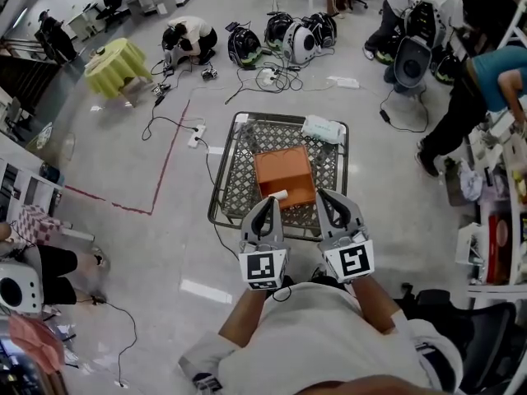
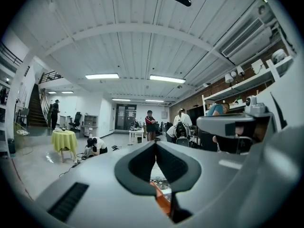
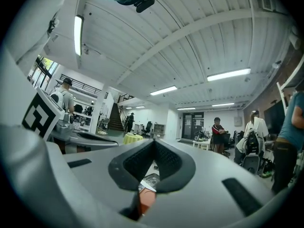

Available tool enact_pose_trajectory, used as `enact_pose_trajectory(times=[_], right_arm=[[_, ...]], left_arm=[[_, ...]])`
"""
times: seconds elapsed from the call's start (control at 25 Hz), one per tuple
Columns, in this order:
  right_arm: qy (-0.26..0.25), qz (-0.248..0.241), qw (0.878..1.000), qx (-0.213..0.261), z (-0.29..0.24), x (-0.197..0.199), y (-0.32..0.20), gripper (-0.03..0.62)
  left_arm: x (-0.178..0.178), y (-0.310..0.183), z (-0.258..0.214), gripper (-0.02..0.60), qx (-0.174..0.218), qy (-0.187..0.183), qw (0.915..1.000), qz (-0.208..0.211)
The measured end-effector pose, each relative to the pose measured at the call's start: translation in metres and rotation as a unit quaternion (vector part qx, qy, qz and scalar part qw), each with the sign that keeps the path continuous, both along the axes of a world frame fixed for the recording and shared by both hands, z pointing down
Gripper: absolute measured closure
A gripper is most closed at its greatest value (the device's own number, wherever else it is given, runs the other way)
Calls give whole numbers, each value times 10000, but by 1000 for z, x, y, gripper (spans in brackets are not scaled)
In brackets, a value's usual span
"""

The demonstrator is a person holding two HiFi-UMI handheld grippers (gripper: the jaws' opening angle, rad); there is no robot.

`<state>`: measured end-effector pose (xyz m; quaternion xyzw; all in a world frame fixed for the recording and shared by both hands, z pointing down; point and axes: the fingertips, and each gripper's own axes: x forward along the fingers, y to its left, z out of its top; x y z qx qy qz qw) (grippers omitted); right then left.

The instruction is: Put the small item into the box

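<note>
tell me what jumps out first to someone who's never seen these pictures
An orange box sits in the middle of a wire shopping cart, straight ahead of the person. Just short of it, the left gripper and the right gripper hover side by side, each with its jaws together and nothing between them. A small white item lies at the box's near edge.

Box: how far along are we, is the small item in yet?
Seemingly done: a small white item lies at the near edge of the box, in the cart; whether it is fully inside, I cannot tell. In hand: nothing; the left gripper and right gripper are shut, empty. Left: confirm the item is in.
</note>
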<state>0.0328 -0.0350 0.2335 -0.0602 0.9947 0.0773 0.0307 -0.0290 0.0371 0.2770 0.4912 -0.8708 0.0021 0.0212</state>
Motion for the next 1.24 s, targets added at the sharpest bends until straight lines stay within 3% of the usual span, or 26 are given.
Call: enact_pose_trajectory(times=[1.24], right_arm=[[41, -101, 9999, -52, 0, 1, 5, 591]], left_arm=[[3, 0, -8, 572, 31, -31, 10000, 21]])
